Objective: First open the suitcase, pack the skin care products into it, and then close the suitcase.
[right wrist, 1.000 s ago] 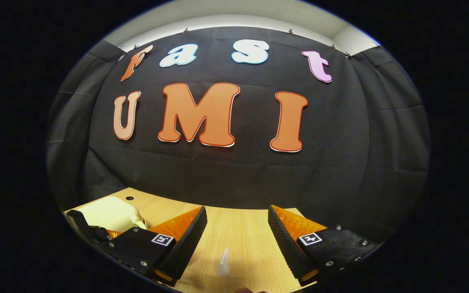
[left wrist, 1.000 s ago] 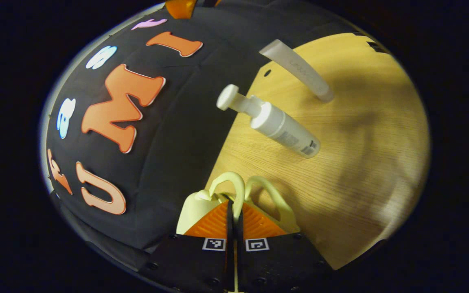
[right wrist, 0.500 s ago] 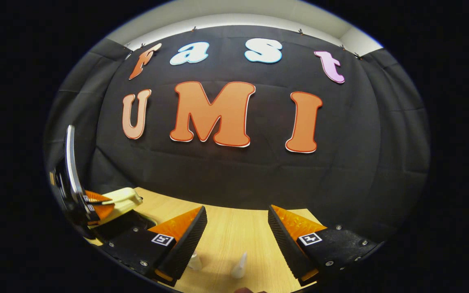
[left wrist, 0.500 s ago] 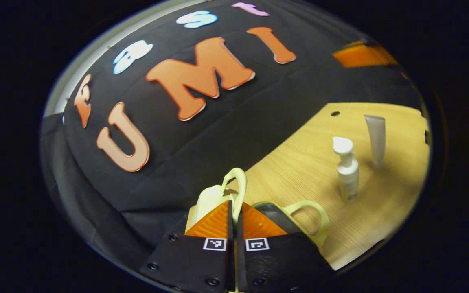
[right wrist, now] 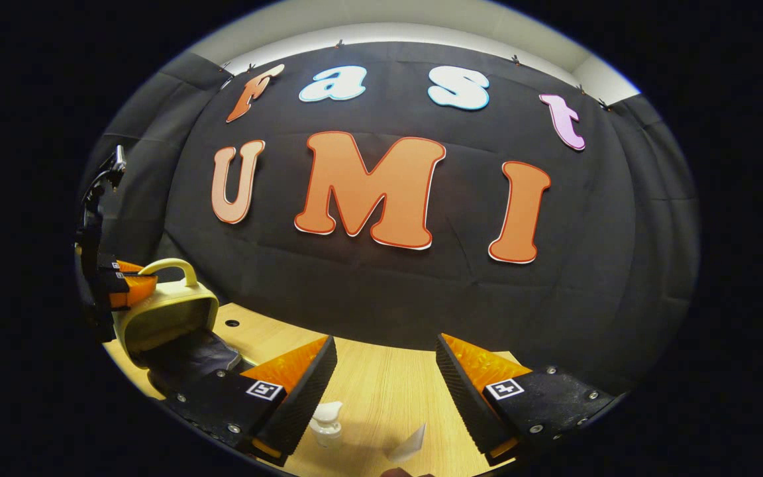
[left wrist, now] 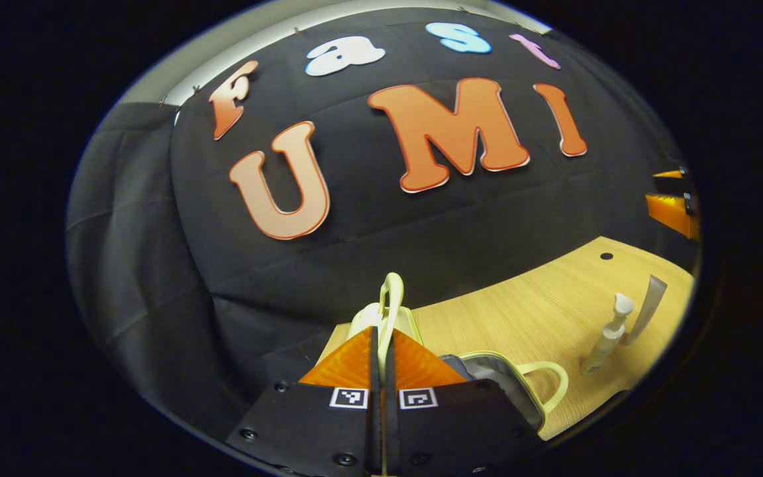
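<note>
The pale yellow suitcase [right wrist: 166, 318] stands half open on the wooden table, its lid raised and its dark lining showing. My left gripper [left wrist: 381, 334] is shut on the lid's handle [left wrist: 391, 298], holding the lid up; the lower half's handle [left wrist: 547, 381] lies to the right. A white pump bottle [left wrist: 610, 334] and a pale tube [left wrist: 646, 308] stand on the table to the right of the case. My right gripper [right wrist: 385, 377] is open above the table, with the pump bottle [right wrist: 326, 424] and the tube [right wrist: 410, 444] below, between its fingers but apart from them.
The wooden table [left wrist: 527, 311] runs to the black cloth wall at the back, with a small round hole [left wrist: 606, 256] in its top near the far edge. The left gripper [right wrist: 113, 288] also shows at the left of the right gripper view.
The left gripper has swung the lid upward by its handle, opening the case wider. The right gripper has tilted down slightly, bringing the bottle and tube more into its view.
</note>
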